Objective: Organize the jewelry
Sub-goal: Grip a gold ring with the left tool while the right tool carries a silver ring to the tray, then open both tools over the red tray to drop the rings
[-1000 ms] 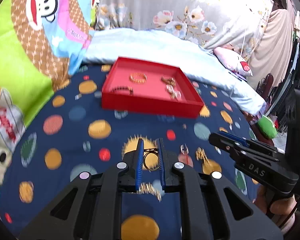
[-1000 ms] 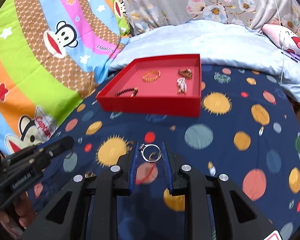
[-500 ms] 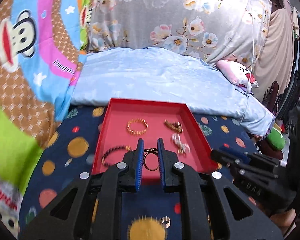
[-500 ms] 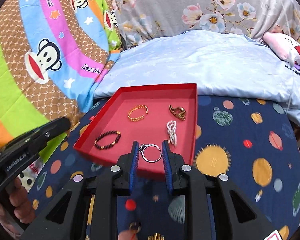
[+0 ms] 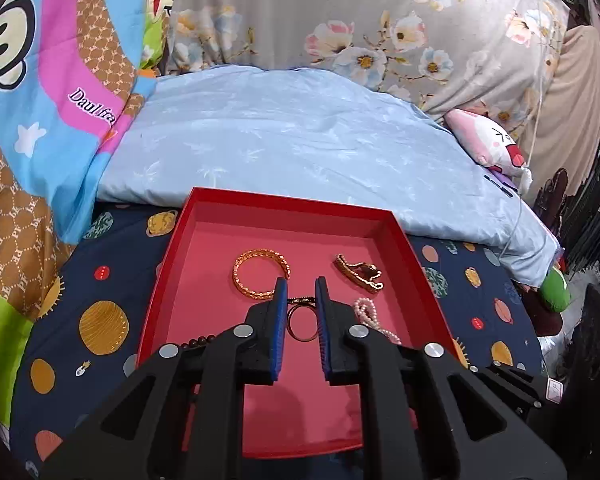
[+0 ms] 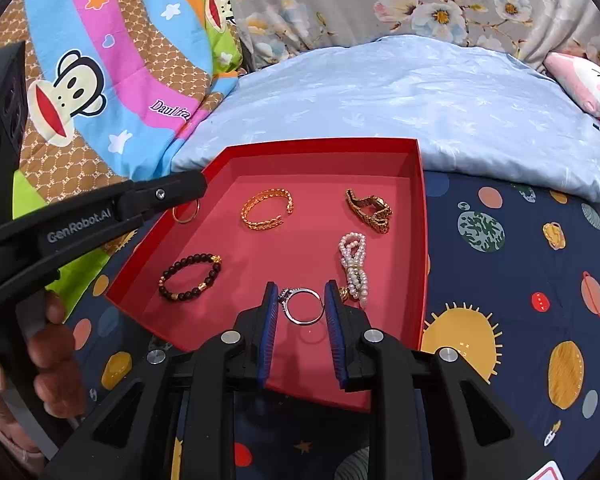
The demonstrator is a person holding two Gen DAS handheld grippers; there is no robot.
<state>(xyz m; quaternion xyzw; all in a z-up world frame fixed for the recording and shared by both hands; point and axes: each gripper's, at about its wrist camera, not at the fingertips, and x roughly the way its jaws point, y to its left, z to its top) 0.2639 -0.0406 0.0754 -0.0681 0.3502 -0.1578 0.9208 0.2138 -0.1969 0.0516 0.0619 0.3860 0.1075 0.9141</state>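
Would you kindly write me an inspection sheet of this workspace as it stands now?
Surface: navy planet-print bedspread; red tray lies on it.
Job's things: in the tray, gold bangle, gold watch band, pearl bracelet, dark bead bracelet.
Clutter: pink plush on the blue quilt.
Grippers: left tongs shut on a gold ring over the tray; right tongs shut on a silver ring over the tray's near edge.
Cables: thin white cord at the right.
Surroundings: floral sheet, monkey-print blanket.
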